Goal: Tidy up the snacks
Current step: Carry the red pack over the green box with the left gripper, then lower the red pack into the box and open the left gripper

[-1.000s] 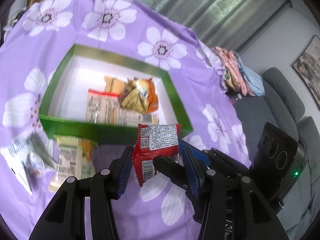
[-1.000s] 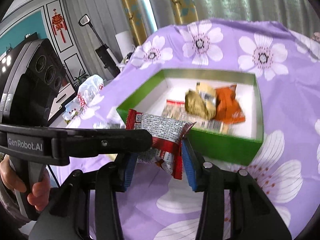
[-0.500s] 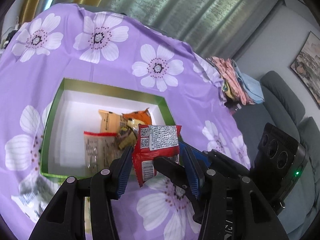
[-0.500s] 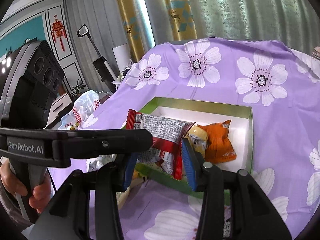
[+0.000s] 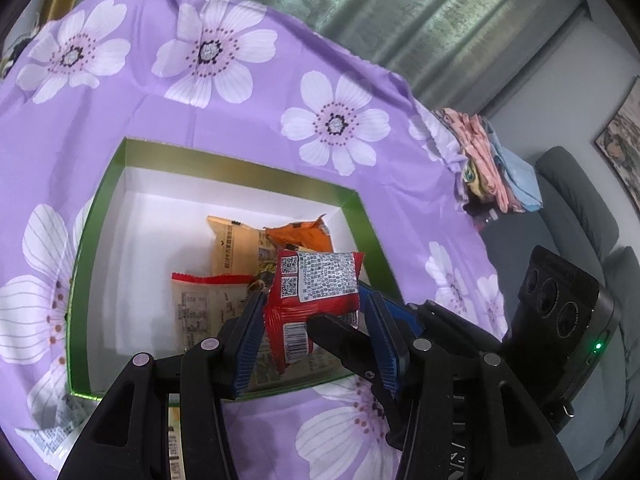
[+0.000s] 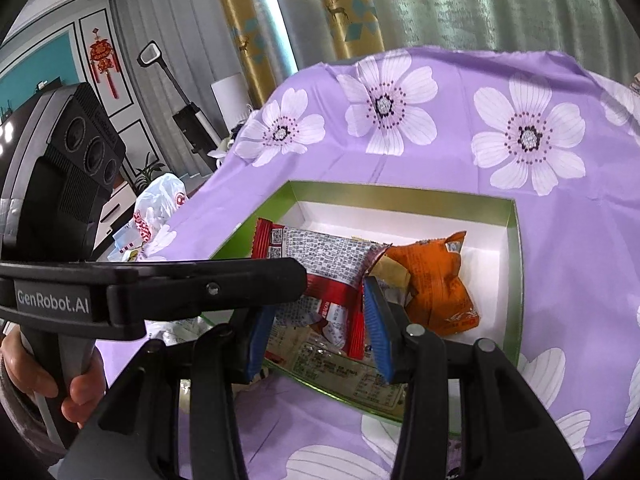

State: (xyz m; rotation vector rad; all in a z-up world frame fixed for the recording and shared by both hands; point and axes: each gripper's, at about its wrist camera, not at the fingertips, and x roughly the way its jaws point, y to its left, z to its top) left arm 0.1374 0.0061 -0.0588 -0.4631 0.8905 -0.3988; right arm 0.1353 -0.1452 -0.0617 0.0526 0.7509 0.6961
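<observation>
A red snack packet with a grey printed back hangs over the near half of the green box. My left gripper is shut on it, blue pads on both sides. My right gripper is shut on the same packet from the other side; one of its black fingers crosses the packet's lower part. Inside the white-floored box lie an orange packet, a tan packet and a clear red-edged packet.
The purple flowered cloth covers the table. Loose snack packets lie before the box's near left corner. Folded clothes sit at the table's far right edge, a grey sofa behind. A plastic bag lies left. A hand grips the left handle.
Both grippers carried the red packet forward together, from in front of the box's near wall to above its inside. The grips have not changed.
</observation>
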